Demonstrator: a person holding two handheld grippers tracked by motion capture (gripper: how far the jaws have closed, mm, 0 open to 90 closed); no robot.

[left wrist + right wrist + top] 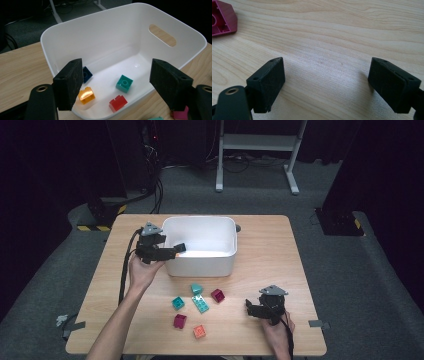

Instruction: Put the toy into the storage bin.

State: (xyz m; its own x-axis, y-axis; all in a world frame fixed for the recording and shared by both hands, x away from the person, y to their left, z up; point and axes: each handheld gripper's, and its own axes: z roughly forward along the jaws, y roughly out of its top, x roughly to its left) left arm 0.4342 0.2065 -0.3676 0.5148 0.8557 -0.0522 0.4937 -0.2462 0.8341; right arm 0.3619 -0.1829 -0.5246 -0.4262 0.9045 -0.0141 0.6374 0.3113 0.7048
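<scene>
My left hand-held gripper (pixel 172 253) hangs over the near-left rim of the white bin (pixel 227 232), jaws spread wide with nothing between them, which suits a spot for letting bricks drop inside rather than onto the worktop (pixel 270 240). Through its own view the bin's floor lies just past the open jaws: an orange brick (pixel 86 95) nearest the left jaw, a dark blue brick (pixel 86 74) just beyond it against the wall, a red brick (pixel 118 102) near the rim and a teal brick (pixel 124 83) farther in, all lying apart from each other. My left forearm reaches up from the near edge, wrist bent so the gripper points rightward and down into the bin. My right hand-held gripper (pixel 255 308) rests low at the near right of the worktop, jaws also wide and empty over bare wood, with a magenta brick (pixel 222 17) off to its far left; I judge it is parked out of the way. Between the two grippers, near the bin's front wall, the loose bricks still to be collected wait in a cluster: teal ones (pixel 178 302), magenta ones (pixel 217 295) and an orange one (pixel 200 331).
</scene>
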